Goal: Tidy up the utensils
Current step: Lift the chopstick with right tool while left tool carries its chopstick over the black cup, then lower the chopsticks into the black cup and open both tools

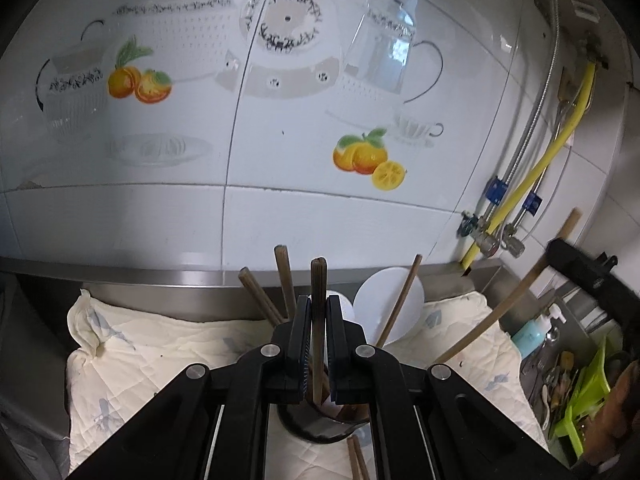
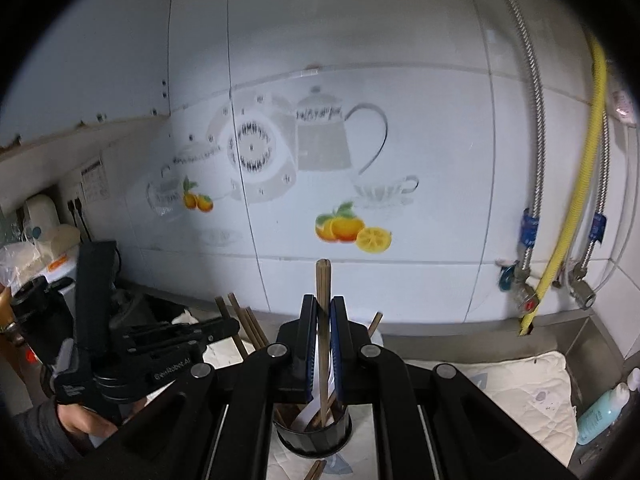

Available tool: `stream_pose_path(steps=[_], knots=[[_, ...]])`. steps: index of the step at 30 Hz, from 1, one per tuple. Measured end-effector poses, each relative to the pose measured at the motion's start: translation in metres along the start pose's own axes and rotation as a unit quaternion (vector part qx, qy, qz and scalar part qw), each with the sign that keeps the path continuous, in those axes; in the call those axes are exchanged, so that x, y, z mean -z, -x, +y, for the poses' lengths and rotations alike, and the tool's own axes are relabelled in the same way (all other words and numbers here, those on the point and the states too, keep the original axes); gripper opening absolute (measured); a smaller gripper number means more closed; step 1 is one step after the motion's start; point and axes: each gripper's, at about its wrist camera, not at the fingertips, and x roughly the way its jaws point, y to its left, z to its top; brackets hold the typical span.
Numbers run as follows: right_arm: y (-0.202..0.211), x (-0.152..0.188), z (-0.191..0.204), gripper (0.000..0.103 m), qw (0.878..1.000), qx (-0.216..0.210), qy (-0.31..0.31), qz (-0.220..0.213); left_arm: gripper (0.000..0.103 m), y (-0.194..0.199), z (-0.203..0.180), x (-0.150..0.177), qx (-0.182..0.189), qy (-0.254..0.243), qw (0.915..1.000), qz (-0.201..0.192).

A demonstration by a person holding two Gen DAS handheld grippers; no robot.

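A: Black plastic, both of them. The left gripper (image 1: 318, 322) has its jaws pressed in on a dark wooden chopstick (image 1: 318, 300) that stands nearly upright between the pads, its lower end down in the black utensil cup (image 1: 320, 430).

B: And the right gripper (image 2: 323, 344)?

A: Closed the same way, on a lighter brown chopstick (image 2: 322, 292), also nearly upright, with its foot inside the same black utensil cup (image 2: 312, 438). A white spoon handle and more sticks lean in that cup.

B: Where does the cup stand?

A: On a cream quilted cloth (image 1: 132, 364) spread over the steel tabletop (image 1: 120, 276). More chopsticks (image 1: 260, 300) fan out behind the left gripper's fingers, next to a white bowl (image 1: 390, 300) near the wall. Two loose ones (image 1: 356, 460) lie on the cloth just in front of the cup.

B: Any writing that can be read?

A: From the right wrist view, white lettering on the side of the left gripper (image 2: 176, 338), something like "GenRobot.AI", though blurred. A hand (image 2: 80, 424) in a grey sleeve holds that unit.

B: Anything on the turquoise bottle (image 2: 600, 416)?

A: Too small to read. The wall tiles carry a printed teapot (image 2: 324, 136), teacup and oranges (image 2: 340, 228). A yellow hose (image 2: 576, 184) runs down beside braided steel pipes.
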Motion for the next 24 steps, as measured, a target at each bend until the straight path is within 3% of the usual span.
stream_pose_path(steps=[12,19,23,24], knots=[[-0.037,0.024,-0.01,0.009,0.997,0.0,-0.024,0.068,0.009,-0.005,0.0,0.0,-0.002,0.001,0.9998,0.018],[-0.039,0.026,-0.012,0.009,0.997,-0.001,-0.028,0.073,0.011,-0.005,-0.005,-0.001,0.002,-0.004,0.9998,0.02],[-0.037,0.024,-0.014,0.01,0.997,0.004,-0.032,0.069,0.038,-0.003,-0.008,-0.002,-0.002,-0.008,0.9999,0.013],[-0.036,0.024,-0.015,0.011,0.997,0.002,-0.034,0.07,0.038,-0.003,-0.008,-0.002,0.0,-0.009,0.9999,0.011]])
